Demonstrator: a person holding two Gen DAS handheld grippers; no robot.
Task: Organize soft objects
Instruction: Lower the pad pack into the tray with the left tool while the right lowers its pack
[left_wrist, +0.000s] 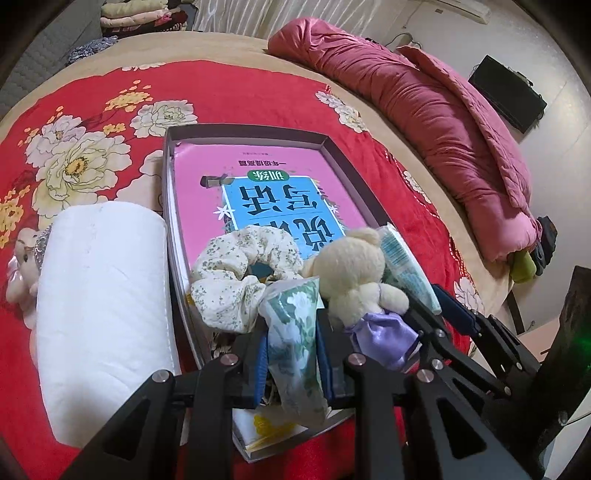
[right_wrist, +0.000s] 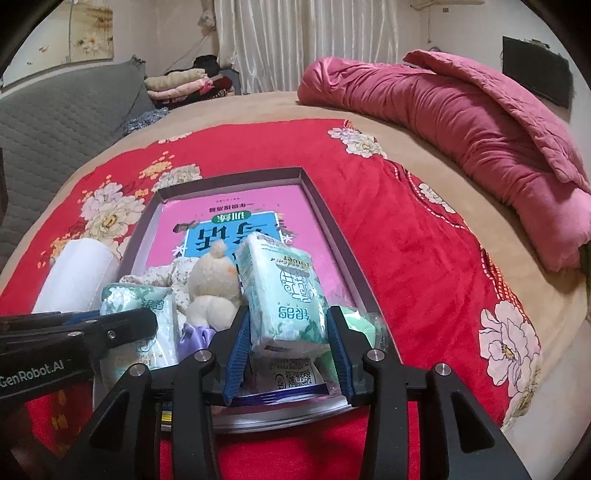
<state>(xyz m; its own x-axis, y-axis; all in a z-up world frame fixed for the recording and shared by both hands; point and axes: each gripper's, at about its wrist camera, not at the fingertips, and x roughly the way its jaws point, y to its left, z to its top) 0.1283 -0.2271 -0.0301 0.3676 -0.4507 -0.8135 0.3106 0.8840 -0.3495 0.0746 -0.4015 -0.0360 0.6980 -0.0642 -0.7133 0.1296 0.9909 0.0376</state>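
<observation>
Over the near end of the shallow grey cardboard box (right_wrist: 325, 225) lined with a pink book, my 2 claws each pinch 1 green-and-white tissue pack, left (left_wrist: 291, 354) narrowly, right (right_wrist: 286, 332) wider, so next I judge: part jaws, lift clear.

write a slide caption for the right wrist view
Right hand-held gripper holding a tissue pack over the box, beside a plush bear.
</observation>
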